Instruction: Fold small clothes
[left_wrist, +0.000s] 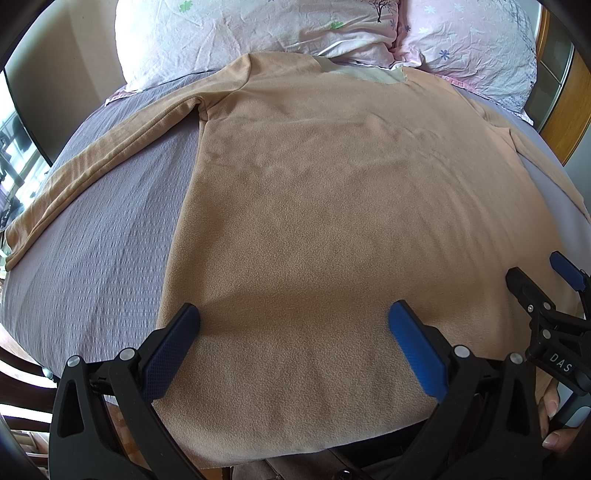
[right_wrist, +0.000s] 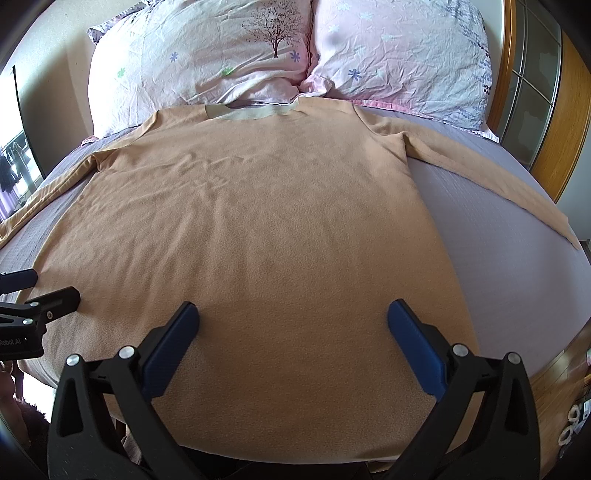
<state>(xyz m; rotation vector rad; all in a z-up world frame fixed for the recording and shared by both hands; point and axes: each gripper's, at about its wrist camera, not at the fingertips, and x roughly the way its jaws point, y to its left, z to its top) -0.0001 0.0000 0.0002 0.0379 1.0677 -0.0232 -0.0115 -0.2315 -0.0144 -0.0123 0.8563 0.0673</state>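
A tan long-sleeved fleece shirt (left_wrist: 314, 192) lies flat on the grey bed sheet (left_wrist: 92, 266), collar toward the pillows, both sleeves spread outward. It also fills the right wrist view (right_wrist: 258, 221). My left gripper (left_wrist: 293, 317) is open and empty, hovering over the hem at the shirt's left part. My right gripper (right_wrist: 293, 317) is open and empty over the hem's right part. The right gripper also shows at the right edge of the left wrist view (left_wrist: 543, 280). The left gripper shows at the left edge of the right wrist view (right_wrist: 37, 288).
Two pink floral pillows (right_wrist: 221, 59) lie at the head of the bed, just beyond the collar. A wooden headboard frame (right_wrist: 576, 129) stands at the right. The bed's near edge runs just under the shirt hem, with wooden floor (right_wrist: 561, 373) at the lower right.
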